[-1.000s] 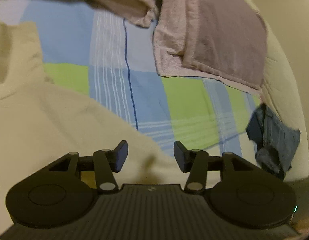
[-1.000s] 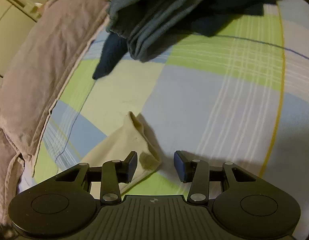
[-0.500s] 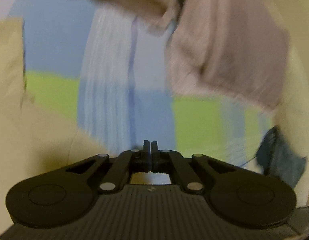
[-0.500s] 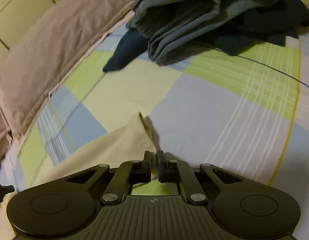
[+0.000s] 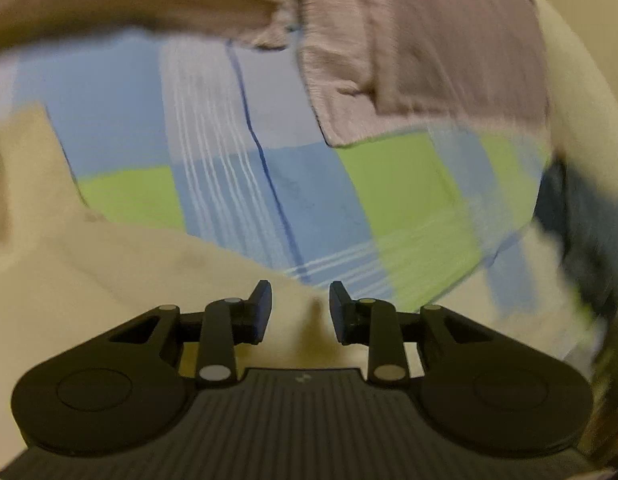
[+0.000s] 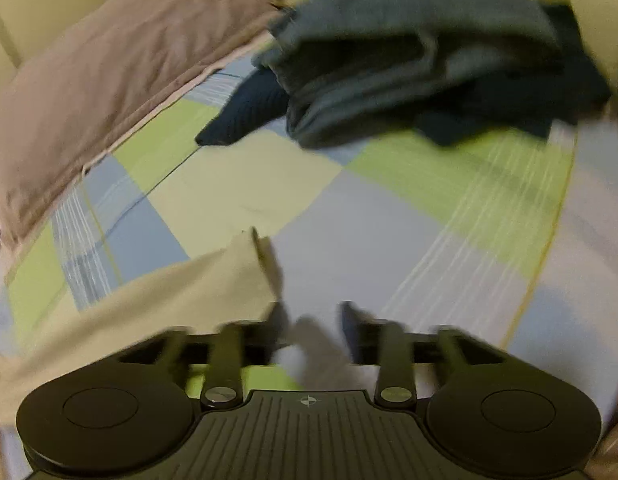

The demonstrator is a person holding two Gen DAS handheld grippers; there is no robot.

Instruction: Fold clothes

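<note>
A cream garment (image 5: 89, 280) lies spread on the checked bed sheet (image 5: 237, 184), filling the lower left of the left wrist view. My left gripper (image 5: 300, 308) is open just above its edge, with cloth showing between the fingers but not pinched. In the right wrist view a corner of the same cream garment (image 6: 181, 292) lies at lower left. My right gripper (image 6: 313, 324) is open and blurred, its left finger beside that corner.
Mauve pillows (image 5: 421, 40) lie at the head of the bed, also seen in the right wrist view (image 6: 109, 72). A pile of grey and dark blue clothes (image 6: 421, 56) lies on the sheet (image 6: 389, 216) ahead of the right gripper, and shows at the left view's right edge (image 5: 581, 216).
Both grippers were open a second ago, shut on the cream garment half a second ago, and now stand open again. The cloth has dropped from both.
</note>
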